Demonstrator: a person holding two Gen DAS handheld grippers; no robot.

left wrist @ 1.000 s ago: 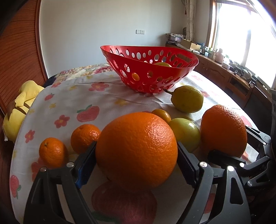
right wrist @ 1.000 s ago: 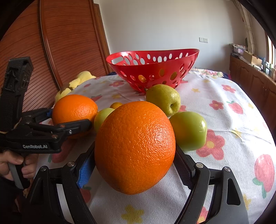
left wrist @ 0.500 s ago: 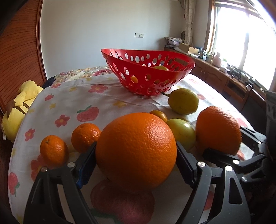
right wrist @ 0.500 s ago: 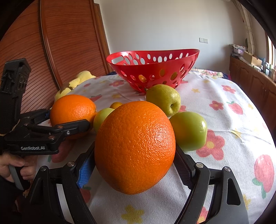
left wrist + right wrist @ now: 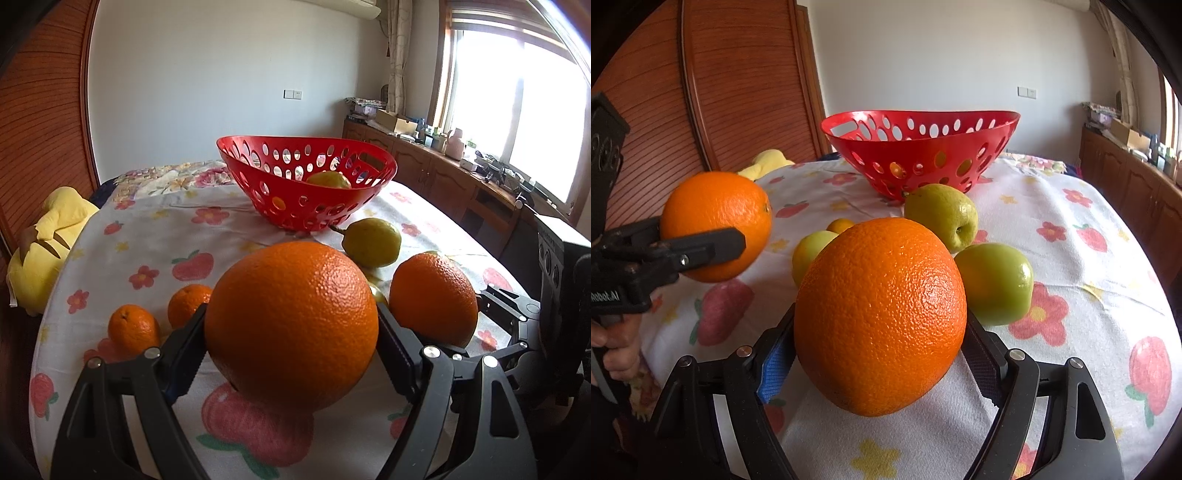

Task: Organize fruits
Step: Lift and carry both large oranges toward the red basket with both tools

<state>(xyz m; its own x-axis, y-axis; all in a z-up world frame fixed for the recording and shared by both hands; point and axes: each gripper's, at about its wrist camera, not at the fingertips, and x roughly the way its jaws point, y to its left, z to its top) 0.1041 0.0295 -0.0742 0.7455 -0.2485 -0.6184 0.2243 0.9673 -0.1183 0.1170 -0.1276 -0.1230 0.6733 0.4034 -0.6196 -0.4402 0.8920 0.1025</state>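
My left gripper (image 5: 291, 319) is shut on a large orange (image 5: 291, 332), held just above the flowered tablecloth (image 5: 155, 236). My right gripper (image 5: 881, 323) is shut on a second large orange (image 5: 879, 306), low over the cloth. Each view shows the other gripper: the left gripper (image 5: 701, 234) with its orange (image 5: 713, 206) is lifted at the left, and the right gripper's orange (image 5: 432, 295) is at the right. The red perforated basket (image 5: 295, 206) stands at the back with a pear (image 5: 328, 180) inside.
On the cloth lie a pear (image 5: 940, 214), a green apple (image 5: 995, 284), a yellow-green apple (image 5: 807, 251), a small mandarin (image 5: 840, 224) and two mandarins (image 5: 131, 328) (image 5: 186, 302). A yellow plush (image 5: 44, 236) sits past the left table edge. Cabinets (image 5: 443, 177) line the right wall.
The left gripper has risen with its orange, which now hangs clear of the cloth. The right gripper and its orange have stayed put.
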